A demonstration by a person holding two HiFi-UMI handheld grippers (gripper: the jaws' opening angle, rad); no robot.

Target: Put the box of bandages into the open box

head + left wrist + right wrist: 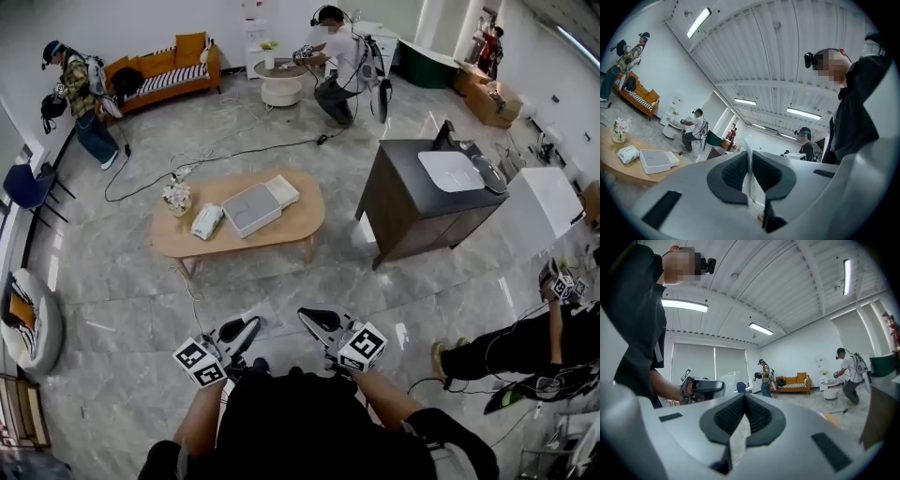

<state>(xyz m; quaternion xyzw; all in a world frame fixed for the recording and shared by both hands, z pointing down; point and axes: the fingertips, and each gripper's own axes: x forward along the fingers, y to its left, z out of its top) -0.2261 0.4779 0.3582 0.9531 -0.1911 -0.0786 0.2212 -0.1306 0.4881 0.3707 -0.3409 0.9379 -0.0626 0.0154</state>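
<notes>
A: Where's the bandage box (207, 221)?

B: On the table (291, 232), just beside the open box (249, 208) on its left in the head view, between it and the flowers (176, 196). It is not inside.

A: And the grippers?

B: Both are held level and close to the person's body, well apart from the table. The left gripper (246, 328) has its jaws together with nothing between them. The right gripper (314, 319) is the same: closed and empty.

A: So nothing is held?

B: Nothing.
</notes>
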